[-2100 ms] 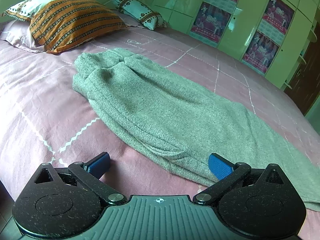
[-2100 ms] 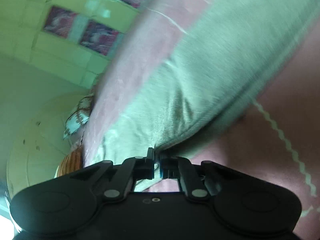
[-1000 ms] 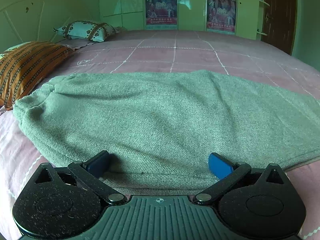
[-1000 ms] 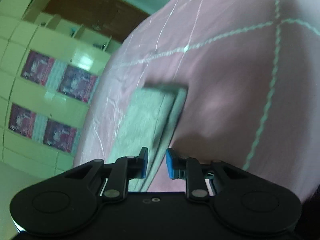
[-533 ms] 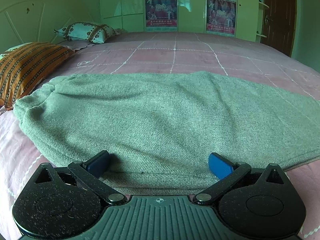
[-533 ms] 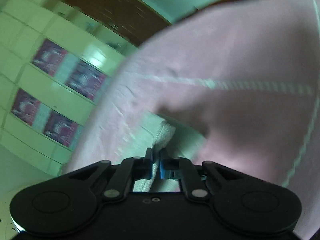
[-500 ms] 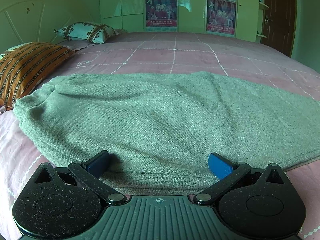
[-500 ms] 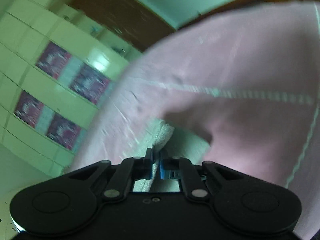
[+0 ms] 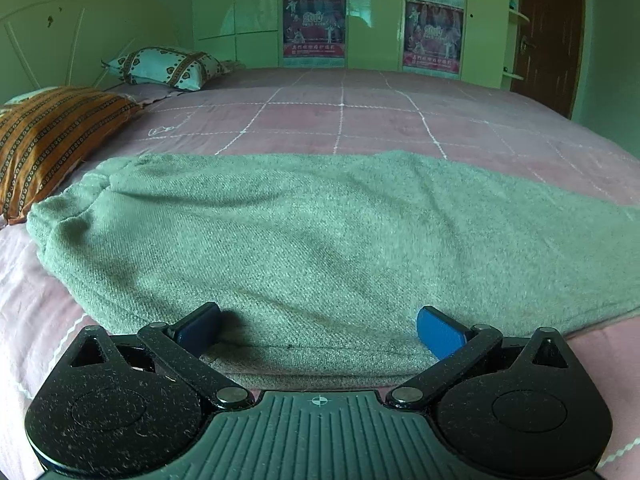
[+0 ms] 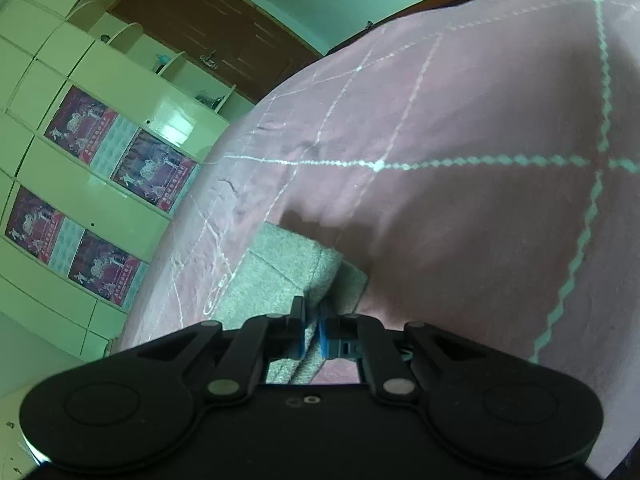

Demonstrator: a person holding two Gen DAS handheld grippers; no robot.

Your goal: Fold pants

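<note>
Grey-green pants (image 9: 320, 236) lie flat across the pink bedspread (image 9: 360, 120), waistband at the left near the pillows, legs running off to the right. My left gripper (image 9: 318, 326) is open, its blue fingers resting on the near edge of the pants with fabric between them. In the right wrist view the leg end of the pants (image 10: 288, 268) lies on the bedspread (image 10: 460, 200). My right gripper (image 10: 312, 330) is shut on the hem edge of the pants.
An orange striped pillow (image 9: 52, 136) and a white patterned pillow (image 9: 168, 66) lie at the far left of the bed. Cupboards with posters (image 9: 316, 24) stand behind the bed, a brown door (image 9: 548, 36) at the right.
My right gripper, slightly open a second ago, has closed on the pants' hem. My left gripper has stayed open at the near edge, barely moving.
</note>
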